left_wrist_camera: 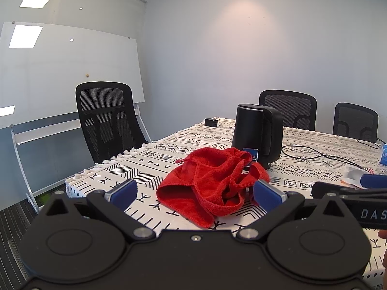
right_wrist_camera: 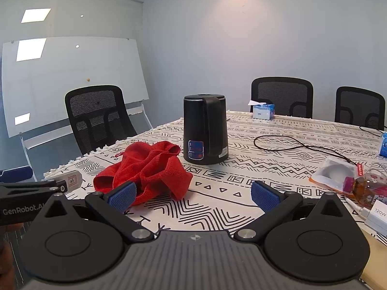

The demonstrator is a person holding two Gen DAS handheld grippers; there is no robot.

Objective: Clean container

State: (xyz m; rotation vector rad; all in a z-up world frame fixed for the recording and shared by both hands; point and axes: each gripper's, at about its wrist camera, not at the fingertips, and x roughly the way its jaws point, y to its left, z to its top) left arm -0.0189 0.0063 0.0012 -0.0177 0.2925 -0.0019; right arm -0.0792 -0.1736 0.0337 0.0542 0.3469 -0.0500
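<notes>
On the patterned tablecloth [right_wrist_camera: 241, 169], a crumpled red cloth [right_wrist_camera: 145, 169] is lying just near-left of the upright black kettle [right_wrist_camera: 205, 130]; the left gripper [left_wrist_camera: 196, 192] and right gripper [right_wrist_camera: 193, 193] are both hovering spread wide, holding nothing.

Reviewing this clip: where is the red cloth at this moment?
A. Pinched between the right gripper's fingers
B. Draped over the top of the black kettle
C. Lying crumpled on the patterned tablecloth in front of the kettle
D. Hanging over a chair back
C: the red cloth lies bunched on the tablecloth just in front of the black kettle, while the left gripper and right gripper are both open and hold nothing.
</notes>
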